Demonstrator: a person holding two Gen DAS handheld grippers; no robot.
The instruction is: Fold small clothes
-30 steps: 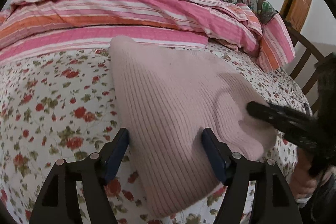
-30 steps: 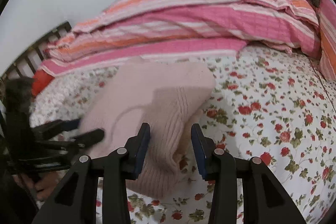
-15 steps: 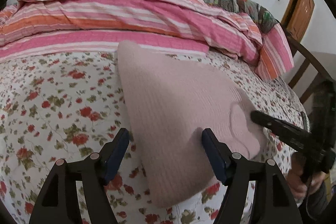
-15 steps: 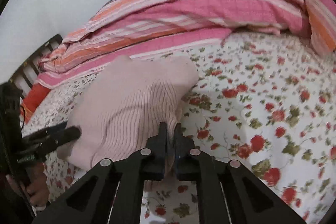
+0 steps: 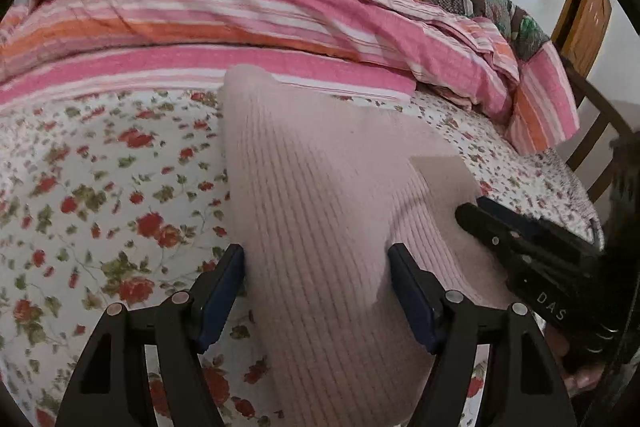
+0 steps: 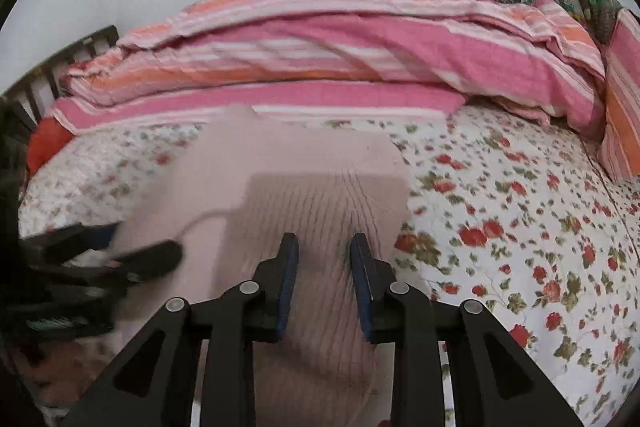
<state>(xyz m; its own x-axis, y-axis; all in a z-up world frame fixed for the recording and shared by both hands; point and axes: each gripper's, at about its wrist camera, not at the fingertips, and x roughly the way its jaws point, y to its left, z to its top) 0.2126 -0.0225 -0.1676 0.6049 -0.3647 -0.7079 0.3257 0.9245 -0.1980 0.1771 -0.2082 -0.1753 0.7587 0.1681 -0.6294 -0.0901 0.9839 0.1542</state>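
Note:
A pale pink ribbed knit garment (image 5: 320, 195) lies folded on the flowered bedsheet (image 5: 100, 187). My left gripper (image 5: 316, 259) is open, its fingers straddling the garment's near part just above it. The right gripper (image 5: 480, 215) shows in the left wrist view at the garment's right edge. In the right wrist view the same garment (image 6: 312, 187) lies under my right gripper (image 6: 324, 247), whose jaws stand partly open over the raised ribbed fold, not clamped. The left gripper (image 6: 152, 255) shows blurred at the garment's left side there.
A pink and orange striped quilt (image 5: 240, 19) is heaped along the back of the bed, also in the right wrist view (image 6: 340, 59). A wooden bed frame (image 5: 592, 131) stands at the right. Dark rails (image 6: 40, 75) are at the left.
The right gripper was shut on the garment's edge half a second ago and has now opened partway over it. The garment's fold has been laid over. The left gripper stayed open.

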